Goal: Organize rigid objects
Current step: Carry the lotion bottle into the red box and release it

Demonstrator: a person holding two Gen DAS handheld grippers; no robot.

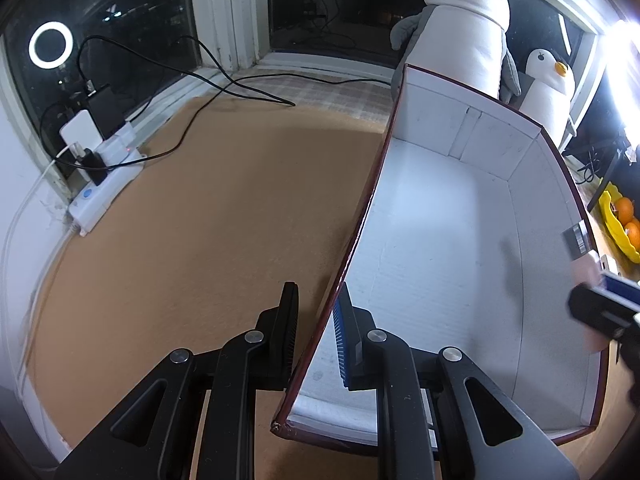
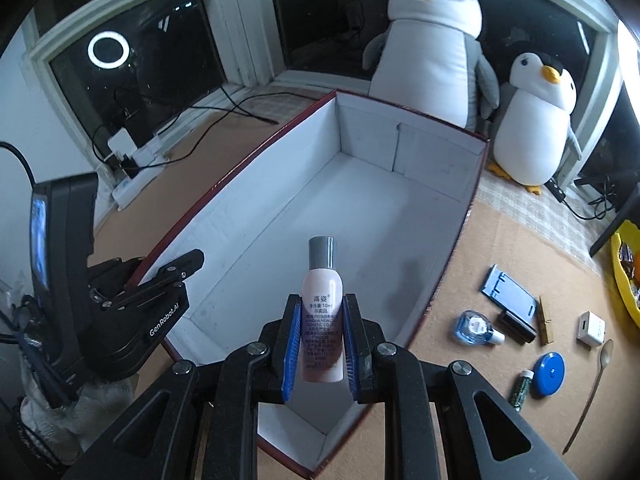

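A long open box (image 2: 476, 184), white inside and dark red outside, lies on the brown tabletop; nothing lies inside it. My right gripper (image 2: 322, 320) is shut on a small pink bottle (image 2: 323, 280) with a grey cap, held upright above the near end of the box. My left gripper (image 1: 318, 320) is shut on the box's left side wall (image 1: 360, 220), one finger outside and one inside. In the left wrist view the right gripper (image 1: 600, 304) and the pink bottle (image 1: 586, 276) show at the right edge, over the box's far wall.
Right of the box lie a blue phone stand (image 2: 508, 284), a correction tape (image 2: 474, 326), a clothespin (image 2: 545, 320), a white charger (image 2: 591, 328), a blue round case (image 2: 549, 372) and a wooden spoon (image 2: 592, 392). Two plush penguins (image 2: 432, 48) stand behind. A power strip (image 1: 104, 188) with cables lies left.
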